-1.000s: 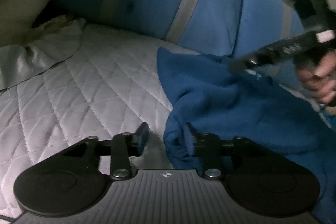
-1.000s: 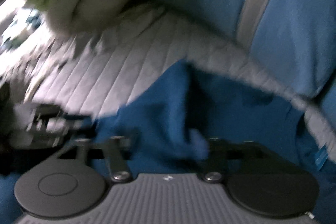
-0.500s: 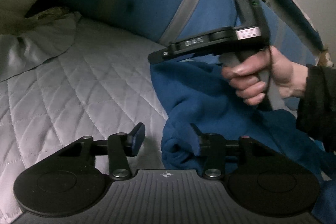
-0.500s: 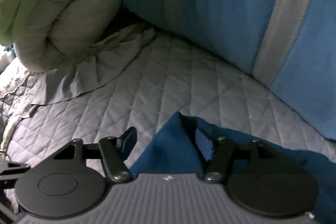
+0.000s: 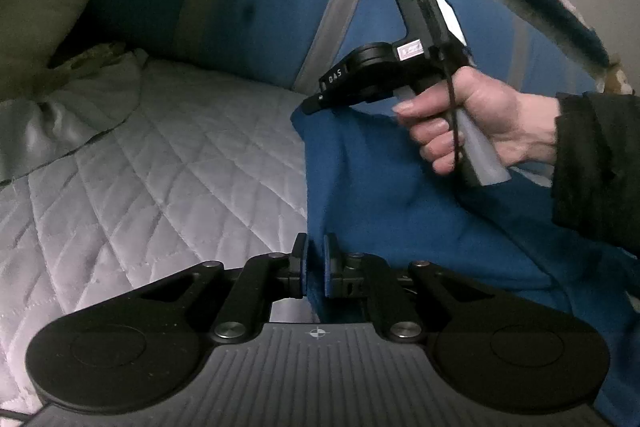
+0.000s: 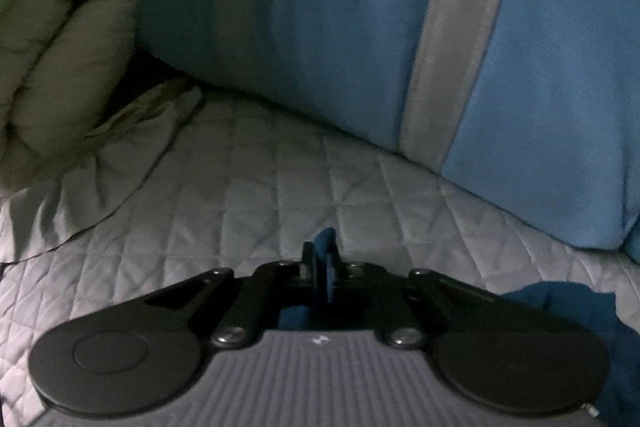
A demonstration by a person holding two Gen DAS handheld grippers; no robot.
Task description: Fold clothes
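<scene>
A dark blue fleece garment point(image 5: 400, 203) lies on the quilted grey bedspread point(image 5: 168, 163), spread toward the right. My left gripper point(image 5: 315, 267) is shut on the garment's near left edge, with blue cloth pinched between its pads. In the left wrist view a hand point(image 5: 480, 123) holds my right gripper point(image 5: 310, 105) over the garment's far left corner. The right wrist view shows my right gripper point(image 6: 321, 271) shut on a small peak of the blue garment point(image 6: 325, 239), with more of the cloth at lower right.
A large blue cushion with grey stripes point(image 6: 360, 47) stands along the back of the bed. A rolled pale green and beige duvet point(image 6: 60, 47) sits at the far left, with a crumpled grey sheet point(image 5: 68, 123) below it. A black sleeve point(image 5: 596, 167) enters from the right.
Both grippers have shut on the blue garment's edge. The right gripper swung in from the right and came down onto the far corner; the left one stayed in place.
</scene>
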